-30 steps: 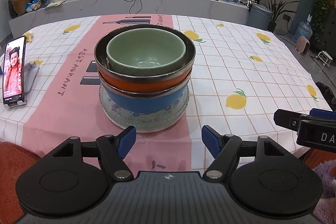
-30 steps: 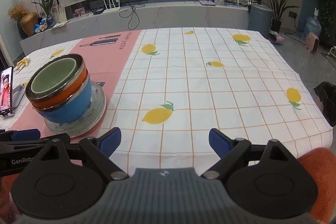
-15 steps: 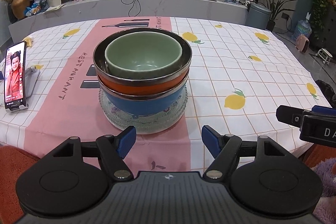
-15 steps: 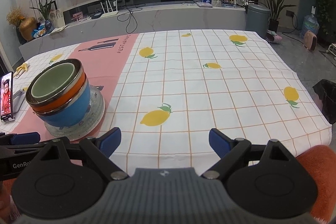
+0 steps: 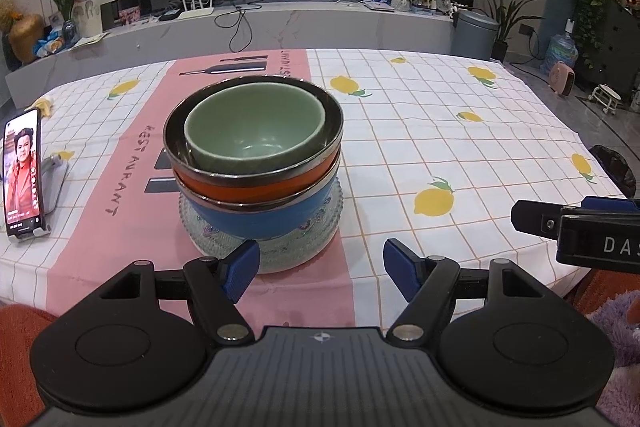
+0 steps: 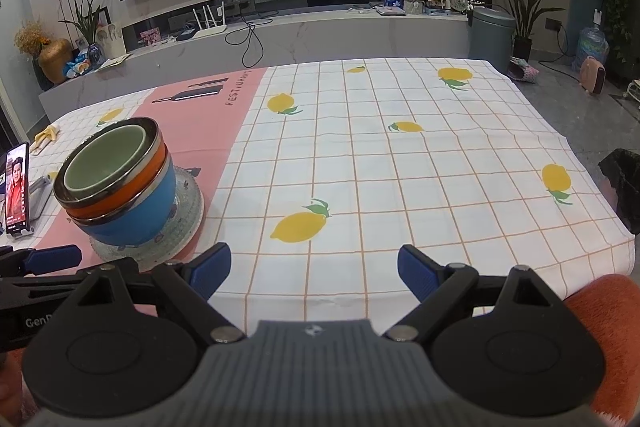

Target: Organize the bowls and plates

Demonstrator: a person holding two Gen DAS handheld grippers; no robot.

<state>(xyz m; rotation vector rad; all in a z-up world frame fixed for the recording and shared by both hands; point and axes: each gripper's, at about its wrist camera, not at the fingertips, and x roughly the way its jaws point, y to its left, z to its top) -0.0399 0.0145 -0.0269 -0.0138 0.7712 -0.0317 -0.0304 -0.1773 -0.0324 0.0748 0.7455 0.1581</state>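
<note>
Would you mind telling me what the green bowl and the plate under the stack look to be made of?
Green bowl: probably glazed ceramic, given its thick rim and soft, even sheen. Plate: apparently clear pressed glass, see-through with a beaded, textured rim.

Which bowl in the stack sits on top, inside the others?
The green bowl. It nests inside the orange bowl, which sits in the blue bowl on the glass plate.

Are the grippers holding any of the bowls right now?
No. The left gripper and right gripper are both open and empty; the stacked bowls sit untouched on the glass plate.
</note>
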